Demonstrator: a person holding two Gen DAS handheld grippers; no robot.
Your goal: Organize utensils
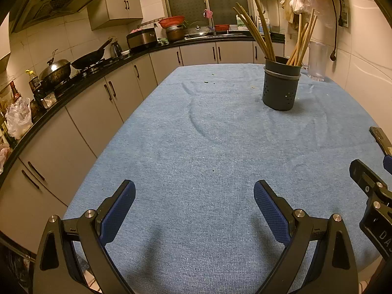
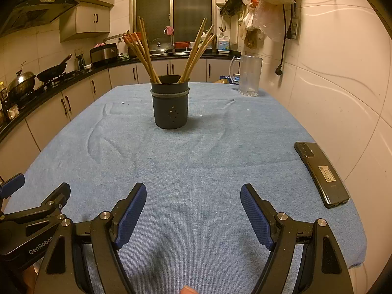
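A dark grey perforated utensil holder (image 1: 281,85) (image 2: 170,103) stands upright on the blue cloth-covered table (image 1: 196,134) (image 2: 196,152). Several wooden chopsticks (image 1: 259,31) (image 2: 147,51) lean out of it in two bunches. My left gripper (image 1: 194,196) hovers open over the near part of the table with nothing between its fingers. My right gripper (image 2: 193,199) is also open and empty, well short of the holder. In the left wrist view the right gripper (image 1: 372,186) shows at the right edge; in the right wrist view the left gripper (image 2: 36,208) shows at the left edge.
A black phone (image 2: 321,174) lies on the table near the right wall. A clear plastic jug (image 2: 248,76) (image 1: 317,61) stands at the far right corner. A counter with pans and a stove (image 1: 73,68) runs along the left. The tiled wall (image 2: 343,98) is close on the right.
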